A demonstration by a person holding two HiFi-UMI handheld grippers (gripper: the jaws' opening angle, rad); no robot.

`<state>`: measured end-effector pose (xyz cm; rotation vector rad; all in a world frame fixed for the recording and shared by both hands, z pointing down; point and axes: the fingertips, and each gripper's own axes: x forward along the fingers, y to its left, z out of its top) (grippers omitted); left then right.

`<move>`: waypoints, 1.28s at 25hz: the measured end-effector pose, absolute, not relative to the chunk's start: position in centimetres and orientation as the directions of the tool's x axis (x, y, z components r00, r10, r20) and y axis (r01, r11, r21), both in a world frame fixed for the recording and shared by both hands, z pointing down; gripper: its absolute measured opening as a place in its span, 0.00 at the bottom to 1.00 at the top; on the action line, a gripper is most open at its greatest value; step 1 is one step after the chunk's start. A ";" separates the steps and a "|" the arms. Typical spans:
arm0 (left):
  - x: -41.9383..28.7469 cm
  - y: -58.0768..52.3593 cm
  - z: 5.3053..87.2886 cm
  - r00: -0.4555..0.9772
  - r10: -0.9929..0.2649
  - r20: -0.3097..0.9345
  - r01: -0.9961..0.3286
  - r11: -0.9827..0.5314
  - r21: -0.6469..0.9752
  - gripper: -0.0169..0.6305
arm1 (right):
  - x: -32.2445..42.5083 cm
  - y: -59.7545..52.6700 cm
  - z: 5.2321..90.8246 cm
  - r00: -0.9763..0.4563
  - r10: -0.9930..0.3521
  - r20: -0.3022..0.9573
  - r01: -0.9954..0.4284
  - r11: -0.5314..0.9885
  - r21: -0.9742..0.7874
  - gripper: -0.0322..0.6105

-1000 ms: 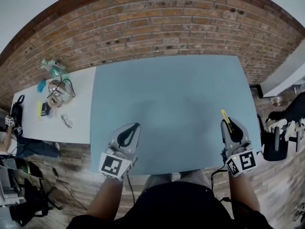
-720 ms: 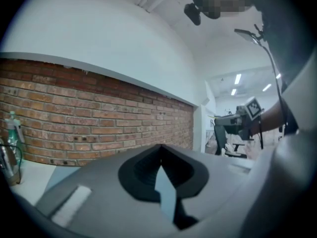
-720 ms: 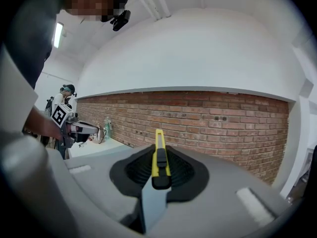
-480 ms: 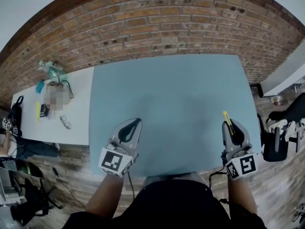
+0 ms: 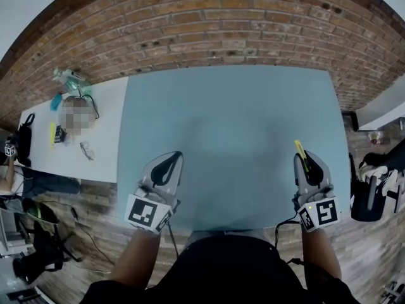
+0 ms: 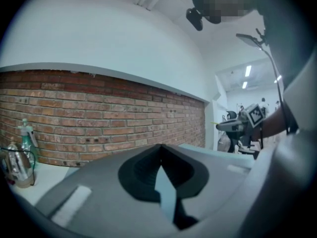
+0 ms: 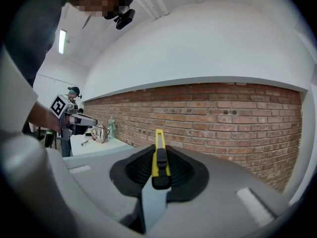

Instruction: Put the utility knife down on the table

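The utility knife [image 5: 299, 150] is yellow and black. It sticks forward out of my right gripper [image 5: 302, 160], which is shut on it above the front right part of the blue-grey table [image 5: 228, 113]. In the right gripper view the utility knife [image 7: 159, 155] stands edge-on between the pads of the right gripper [image 7: 158, 152], pointing at the brick wall. My left gripper [image 5: 175, 156] hovers over the table's front left part, shut and holding nothing. In the left gripper view the left gripper's [image 6: 159, 150] tips meet, and the right gripper [image 6: 237, 125] shows far off to the right.
A white side table [image 5: 101, 151] adjoins on the left, with a spray bottle [image 5: 66, 80], a kettle-like object and small items. The brick wall [image 5: 215, 30] runs behind the table. A black bag [image 5: 367, 201] stands on the floor at the right.
Both grippers have drifted only slightly over the table's front part, and the head view has shifted a little. The knife is still held and the left jaws are still shut.
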<state>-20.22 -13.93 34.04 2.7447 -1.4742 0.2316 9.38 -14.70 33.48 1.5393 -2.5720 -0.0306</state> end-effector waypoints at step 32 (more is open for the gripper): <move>-20.2 -12.5 40.1 0.497 -0.829 0.257 -0.854 -0.520 -0.024 0.03 | 5.5 -15.7 42.3 -0.522 -0.825 0.218 -0.849 0.528 -0.037 0.14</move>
